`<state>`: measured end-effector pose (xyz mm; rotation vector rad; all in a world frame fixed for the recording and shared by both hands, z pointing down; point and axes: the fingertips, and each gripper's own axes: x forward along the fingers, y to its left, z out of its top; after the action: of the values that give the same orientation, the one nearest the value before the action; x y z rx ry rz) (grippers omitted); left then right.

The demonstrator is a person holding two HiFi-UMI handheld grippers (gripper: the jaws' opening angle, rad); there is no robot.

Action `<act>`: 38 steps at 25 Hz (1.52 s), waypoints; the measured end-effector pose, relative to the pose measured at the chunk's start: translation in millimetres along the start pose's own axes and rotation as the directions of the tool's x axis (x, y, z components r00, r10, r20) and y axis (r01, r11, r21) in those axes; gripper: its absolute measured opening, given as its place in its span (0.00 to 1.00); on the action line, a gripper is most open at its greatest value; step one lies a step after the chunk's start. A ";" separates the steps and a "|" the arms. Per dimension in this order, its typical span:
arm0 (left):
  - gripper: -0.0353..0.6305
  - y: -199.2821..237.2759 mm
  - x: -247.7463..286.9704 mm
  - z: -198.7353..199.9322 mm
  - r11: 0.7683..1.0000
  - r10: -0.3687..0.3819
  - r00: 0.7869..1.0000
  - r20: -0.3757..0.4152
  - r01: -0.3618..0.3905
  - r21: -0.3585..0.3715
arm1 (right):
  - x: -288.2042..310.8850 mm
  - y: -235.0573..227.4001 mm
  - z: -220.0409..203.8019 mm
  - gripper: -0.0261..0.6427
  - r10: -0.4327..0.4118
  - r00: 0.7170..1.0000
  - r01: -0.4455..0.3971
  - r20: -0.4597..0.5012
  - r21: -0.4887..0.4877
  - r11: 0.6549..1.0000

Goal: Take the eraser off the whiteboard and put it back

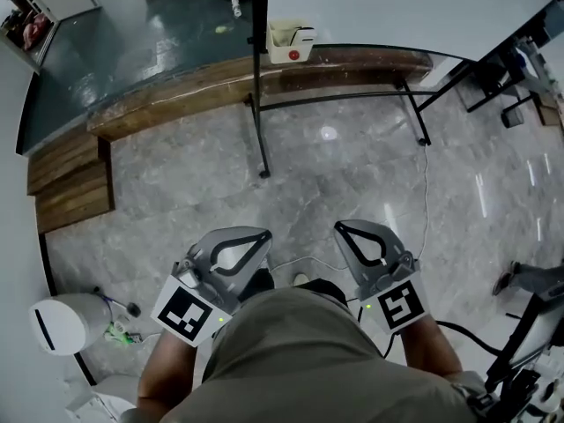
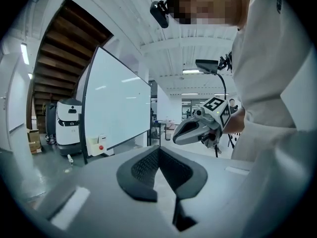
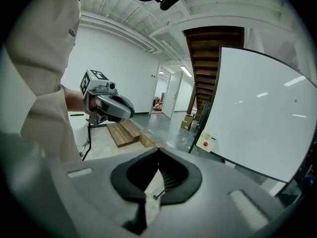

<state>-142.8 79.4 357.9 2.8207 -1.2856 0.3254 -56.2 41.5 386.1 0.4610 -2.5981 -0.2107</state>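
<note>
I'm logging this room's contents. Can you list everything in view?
Whiteboard: one, white, upper right of head view.
Eraser: one, white with red dot, at the board's lower left corner.
Wooden step: one, brown, running beneath the board.
Wooden planks: one stack, brown, left.
Round machine: one, white, lower left.
Floor: grey marble, centre.
Left claw: one, grey, shut, empty.
Right claw: one, grey, shut, empty, beside the left.

Person: beige short-sleeved shirt (image 1: 326, 368). Left gripper (image 1: 248, 236) at 7 o'clock, right gripper (image 1: 357, 229) at 5: grey shells, black-padded jaws, black-white marker cubes (image 1: 185, 314).
</note>
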 end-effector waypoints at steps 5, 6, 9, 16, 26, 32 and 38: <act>0.06 48.2 -0.2 -10.7 0.998 -0.060 0.998 0.015 0.060 0.021 | 33.4 -10.4 14.9 0.04 -0.068 0.998 0.068 -0.016 0.030 0.997; 0.06 56.5 1.2 -13.6 0.998 -0.060 0.998 0.010 0.060 0.008 | 37.8 -13.1 16.6 0.04 -0.076 0.997 0.077 -0.018 0.033 0.997; 0.06 76.0 6.5 -20.0 0.998 -0.045 0.999 0.002 0.045 -0.037 | 46.0 -19.2 20.3 0.04 -0.087 0.996 0.087 -0.032 0.018 0.996; 0.09 123.2 40.1 -28.7 0.998 -0.039 0.999 -0.009 0.039 -0.044 | 67.9 -52.6 24.4 0.04 -0.108 0.994 0.109 -0.024 0.024 0.994; 0.17 195.3 127.5 -30.7 0.999 -0.023 0.998 -0.062 0.025 0.031 | 90.6 -145.0 2.6 0.04 -0.133 0.991 0.133 -0.014 0.053 0.990; 0.21 247.2 189.5 -20.4 0.996 -0.015 0.996 -0.093 0.023 0.088 | 105.1 -205.3 -7.6 0.04 -0.126 0.992 0.126 -0.003 0.069 0.990; 0.26 287.7 243.1 -21.6 0.995 -0.011 0.990 -0.139 0.025 0.097 | 110.7 -256.0 -21.2 0.04 -0.129 0.992 0.129 0.000 0.093 0.987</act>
<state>-207.1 -288.8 409.0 2.8281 -1.2487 0.5888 -64.2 -238.0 394.5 0.6637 -2.5936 -0.1350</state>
